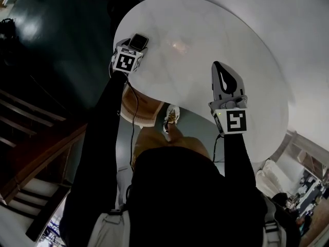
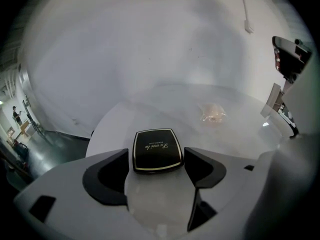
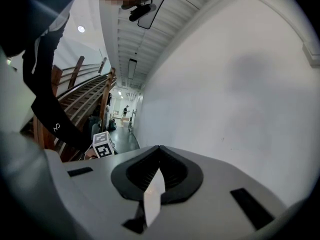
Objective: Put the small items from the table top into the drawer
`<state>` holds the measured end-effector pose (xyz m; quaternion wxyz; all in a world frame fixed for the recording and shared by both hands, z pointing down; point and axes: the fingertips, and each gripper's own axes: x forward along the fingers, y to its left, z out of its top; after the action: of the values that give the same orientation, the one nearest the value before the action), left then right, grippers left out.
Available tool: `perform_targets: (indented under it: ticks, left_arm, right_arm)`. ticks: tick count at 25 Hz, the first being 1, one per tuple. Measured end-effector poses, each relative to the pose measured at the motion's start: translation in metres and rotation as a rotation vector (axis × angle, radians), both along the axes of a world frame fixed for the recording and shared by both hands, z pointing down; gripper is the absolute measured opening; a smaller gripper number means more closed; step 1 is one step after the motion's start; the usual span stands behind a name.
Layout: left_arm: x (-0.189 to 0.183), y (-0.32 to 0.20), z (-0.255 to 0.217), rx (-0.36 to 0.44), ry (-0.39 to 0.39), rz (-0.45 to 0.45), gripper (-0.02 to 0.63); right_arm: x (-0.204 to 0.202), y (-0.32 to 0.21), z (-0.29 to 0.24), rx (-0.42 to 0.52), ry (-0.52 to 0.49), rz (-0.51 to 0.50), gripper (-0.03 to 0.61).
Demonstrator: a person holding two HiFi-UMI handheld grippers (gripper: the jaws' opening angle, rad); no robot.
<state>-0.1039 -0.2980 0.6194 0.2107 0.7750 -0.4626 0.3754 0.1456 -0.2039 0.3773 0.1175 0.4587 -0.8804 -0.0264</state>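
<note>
Left gripper (image 2: 156,158): jaws apart, pads clear of the black square compact case with gold trim (image 2: 157,149), which lies flat between their tips on the round white table (image 2: 235,141). Right gripper (image 3: 159,149): jaws together, empty.

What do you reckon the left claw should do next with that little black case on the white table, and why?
Probably close the left gripper on the black case. Its jaws stand wide apart with the case lying flat on the table between their tips, and neither pad seems to press it yet, so a gentle squeeze looks like the natural next step.
</note>
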Motion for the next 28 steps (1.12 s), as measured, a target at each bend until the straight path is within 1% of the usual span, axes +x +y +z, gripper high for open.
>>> perform_targets:
  ticks: [3, 6, 9, 10, 13, 17, 20, 25, 28]
  left_arm:
    - [0.001, -0.002, 0.001, -0.027, 0.027, 0.0, 0.344]
    - [0.001, -0.001, 0.003, -0.035, 0.066, -0.015, 0.33]
    - [0.003, 0.001, 0.001, -0.048, 0.061, -0.011, 0.324]
    - [0.006, 0.003, -0.004, -0.041, 0.056, -0.001, 0.324]
    - [0.016, 0.009, -0.025, 0.015, 0.055, 0.039, 0.324]
    - [0.029, 0.024, -0.067, 0.095, 0.097, 0.053, 0.325]
    - [0.032, 0.044, -0.105, 0.166, 0.118, 0.059, 0.324]
    - [0.035, 0.085, -0.171, 0.283, 0.197, 0.042, 0.324]
    - [0.038, 0.111, -0.203, 0.342, 0.208, 0.054, 0.324]
  right_arm:
    - [-0.005, 0.001, -0.002, 0.006, -0.005, -0.017, 0.026]
    - [-0.008, -0.001, -0.007, 0.013, -0.03, -0.003, 0.026]
    - [-0.007, 0.001, -0.005, 0.015, -0.019, -0.011, 0.026]
    - [-0.006, 0.002, -0.004, 0.018, -0.01, -0.017, 0.026]
    - [-0.004, 0.002, -0.004, 0.013, 0.006, -0.016, 0.026]
    - [-0.009, 0.0, -0.01, 0.028, -0.008, -0.03, 0.026]
    - [-0.027, 0.004, -0.018, 0.048, -0.021, -0.059, 0.026]
    - [-0.061, 0.015, -0.031, 0.076, -0.055, -0.117, 0.026]
    - [-0.077, 0.022, -0.04, 0.095, -0.073, -0.146, 0.026]
